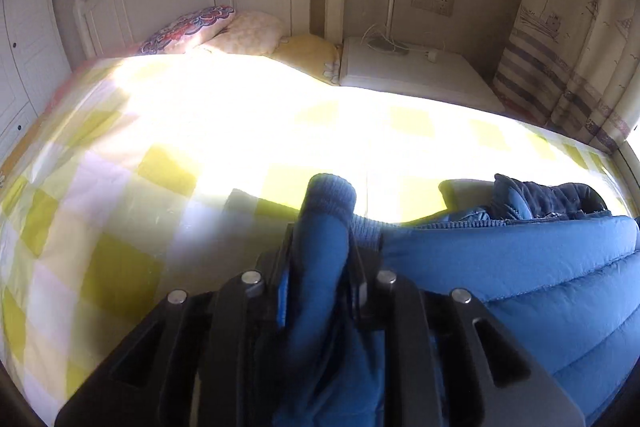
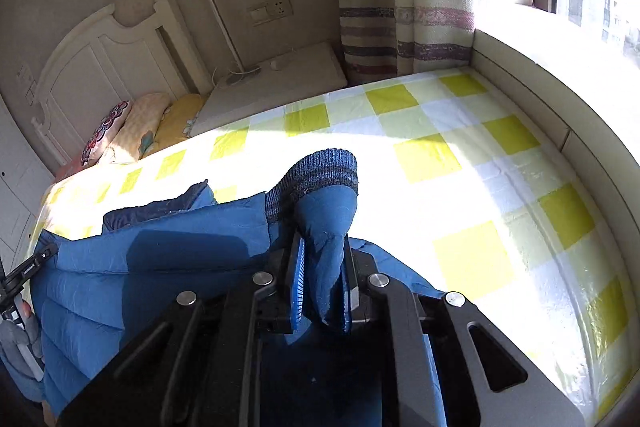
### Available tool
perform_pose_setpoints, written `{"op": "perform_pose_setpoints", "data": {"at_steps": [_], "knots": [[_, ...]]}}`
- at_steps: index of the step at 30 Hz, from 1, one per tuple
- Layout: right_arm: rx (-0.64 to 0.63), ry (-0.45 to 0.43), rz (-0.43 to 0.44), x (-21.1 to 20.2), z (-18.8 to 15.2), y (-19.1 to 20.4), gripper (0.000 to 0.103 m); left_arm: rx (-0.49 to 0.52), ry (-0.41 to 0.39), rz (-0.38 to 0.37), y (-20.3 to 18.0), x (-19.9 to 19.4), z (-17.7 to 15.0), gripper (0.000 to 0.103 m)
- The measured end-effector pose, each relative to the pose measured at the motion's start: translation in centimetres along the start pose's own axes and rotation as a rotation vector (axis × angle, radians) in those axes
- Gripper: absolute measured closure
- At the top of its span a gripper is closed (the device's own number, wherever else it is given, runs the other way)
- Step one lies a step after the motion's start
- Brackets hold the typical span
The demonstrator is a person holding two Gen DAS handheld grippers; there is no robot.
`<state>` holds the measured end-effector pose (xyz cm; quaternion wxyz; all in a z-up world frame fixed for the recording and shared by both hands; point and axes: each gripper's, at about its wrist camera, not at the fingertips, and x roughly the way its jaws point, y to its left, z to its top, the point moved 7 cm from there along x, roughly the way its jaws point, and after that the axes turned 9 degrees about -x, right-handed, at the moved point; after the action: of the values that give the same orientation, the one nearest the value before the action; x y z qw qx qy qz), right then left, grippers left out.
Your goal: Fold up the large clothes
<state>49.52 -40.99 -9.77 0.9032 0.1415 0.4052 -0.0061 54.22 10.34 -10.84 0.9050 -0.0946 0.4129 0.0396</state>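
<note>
While jacket (image 1: 520,279) lies on bed (image 1: 120,187) near edge, cuff (image 1: 330,195) is pinched in left gripper (image 1: 320,267). Right view: other cuff (image 2: 316,171) clamped by right gripper (image 2: 322,283). Padding judged soft, light, slippery; ribbed cuffs best held.

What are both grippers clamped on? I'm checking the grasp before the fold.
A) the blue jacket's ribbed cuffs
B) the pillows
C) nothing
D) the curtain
A: the left gripper and the right gripper each pinch blue jacket fabric just below a ribbed cuff.
</note>
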Motion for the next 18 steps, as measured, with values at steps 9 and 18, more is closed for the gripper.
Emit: {"op": "perform_pose_setpoints", "data": {"at_steps": [9,18], "knots": [[0.006,0.005,0.007,1.9,0.7,-0.3,0.088,0.048,0.06,0.025,-0.7,2.5,0.6,0.074],[0.024,0.007,-0.011,2.0,0.2,-0.5,0.06,-0.068,0.063,0.021,1.4,2.6,1.1,0.036]]}}
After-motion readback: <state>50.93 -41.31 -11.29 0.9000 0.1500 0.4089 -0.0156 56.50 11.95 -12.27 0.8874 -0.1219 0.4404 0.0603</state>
